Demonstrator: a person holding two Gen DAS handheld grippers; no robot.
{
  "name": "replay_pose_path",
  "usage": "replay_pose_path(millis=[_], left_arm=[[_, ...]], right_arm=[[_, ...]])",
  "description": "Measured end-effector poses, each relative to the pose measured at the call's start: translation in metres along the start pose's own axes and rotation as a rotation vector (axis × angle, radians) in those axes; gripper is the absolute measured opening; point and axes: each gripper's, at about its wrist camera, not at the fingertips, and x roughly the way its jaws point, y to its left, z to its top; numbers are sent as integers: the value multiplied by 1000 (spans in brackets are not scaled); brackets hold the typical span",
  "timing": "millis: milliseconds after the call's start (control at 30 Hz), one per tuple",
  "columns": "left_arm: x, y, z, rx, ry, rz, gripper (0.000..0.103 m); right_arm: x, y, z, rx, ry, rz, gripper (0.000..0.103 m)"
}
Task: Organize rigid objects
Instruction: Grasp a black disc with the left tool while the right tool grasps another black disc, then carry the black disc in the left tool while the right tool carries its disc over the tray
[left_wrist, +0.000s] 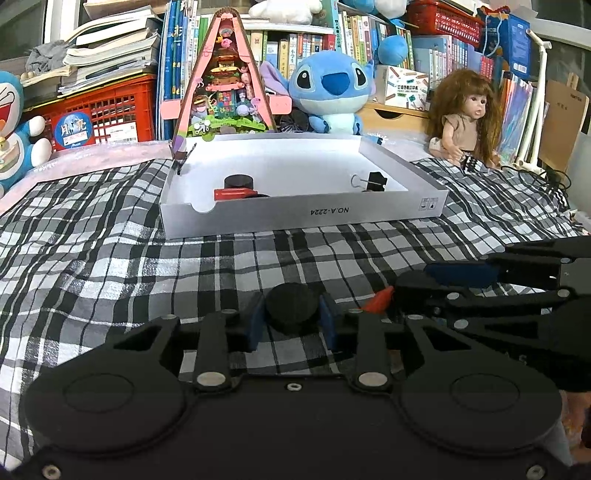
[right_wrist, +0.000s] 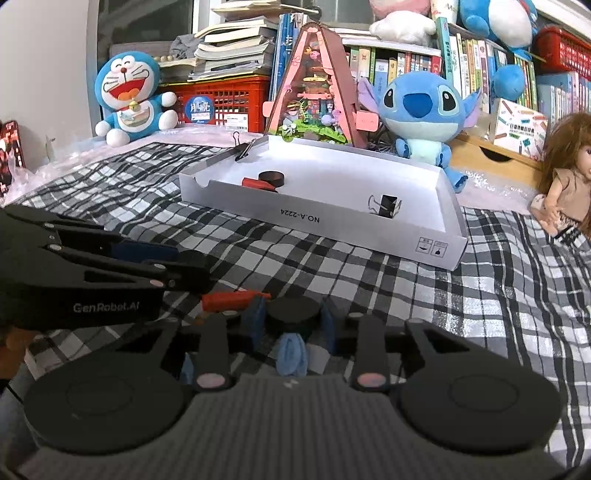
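My left gripper (left_wrist: 293, 317) is shut on a black disc (left_wrist: 293, 304) just above the checkered cloth. My right gripper (right_wrist: 293, 320) is shut on another black disc (right_wrist: 293, 314). The two grippers sit side by side; the right one (left_wrist: 461, 284) shows at the right of the left wrist view, the left one (right_wrist: 147, 266) at the left of the right wrist view. A red block (right_wrist: 232, 300) lies on the cloth between them, also seen in the left wrist view (left_wrist: 378, 300). The white box (left_wrist: 369, 216) ahead holds a black disc (left_wrist: 239, 181), a red block (left_wrist: 234, 194) and a black binder clip (left_wrist: 375, 181).
A binder clip (right_wrist: 243, 149) is clamped on the box's far left corner. Behind the box stand a pink triangular model house (left_wrist: 225, 85), a Stitch plush (left_wrist: 328, 88), a doll (left_wrist: 469, 118), a Doraemon plush (right_wrist: 129, 96), red crates and shelves of books.
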Motion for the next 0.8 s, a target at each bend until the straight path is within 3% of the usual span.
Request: replay_pose_path(millis=[400, 800], left_arm=[[-4, 12, 43, -50, -31, 14, 30], [28, 28, 106, -120, -44, 48, 30]], right_arm=[[-5, -18, 35, 72, -60, -44, 38], [11, -63, 84, 228, -101, -84, 37]])
